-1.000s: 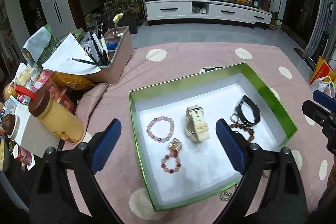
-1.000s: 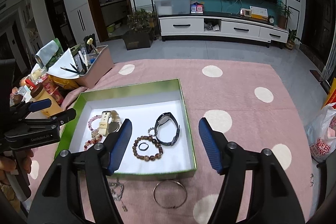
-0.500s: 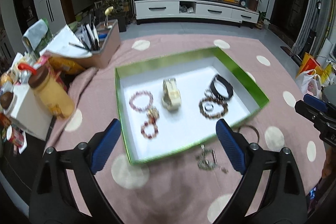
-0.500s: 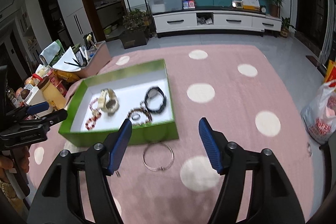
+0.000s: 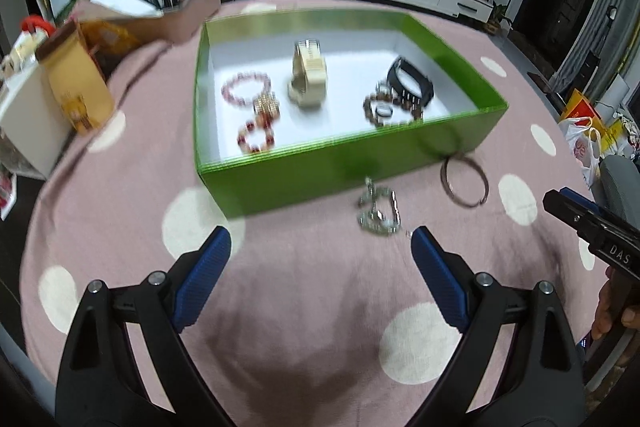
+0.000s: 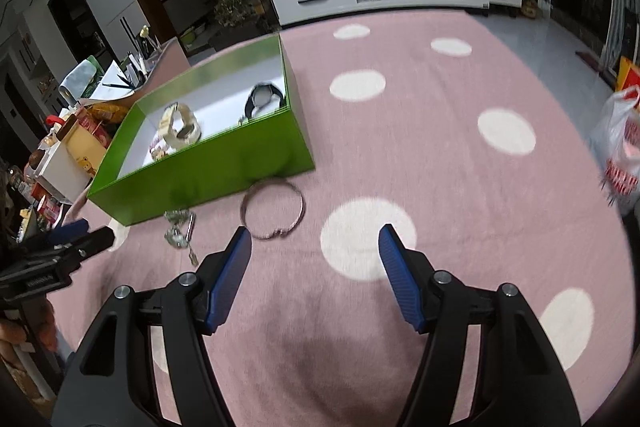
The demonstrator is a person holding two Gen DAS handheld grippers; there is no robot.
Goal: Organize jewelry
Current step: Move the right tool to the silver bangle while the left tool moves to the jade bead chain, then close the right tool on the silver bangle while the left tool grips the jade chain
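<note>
The left tool (image 5: 320,259) has its jaws spread wide and holds nothing; its blue pads (image 5: 202,277) hang over the pink dotted cloth on the surface (image 5: 304,307). At its 12 o'clock, close by, lies a tangled silver chain (image 5: 378,211), and at 1 o'clock a thin metal bangle (image 5: 464,179) lies flat, touching or just beside the near wall of the green box (image 5: 320,175).

Inside the box are a cream watch (image 5: 308,77) near the middle, a pink bead bracelet (image 5: 245,89) and a red bead bracelet (image 5: 256,137) at its 9 and 8 o'clock, and a black watch (image 5: 412,85) with a brown bead bracelet (image 5: 390,109) toward 3 o'clock.

The right tool (image 6: 314,251) is likewise wide open and empty above the cloth. The bangle (image 6: 273,213) sits at its 11 o'clock, just past the left pad (image 6: 230,279); the chain (image 6: 180,231) lies farther toward 10 o'clock, with the box (image 6: 208,179) beyond.
</note>
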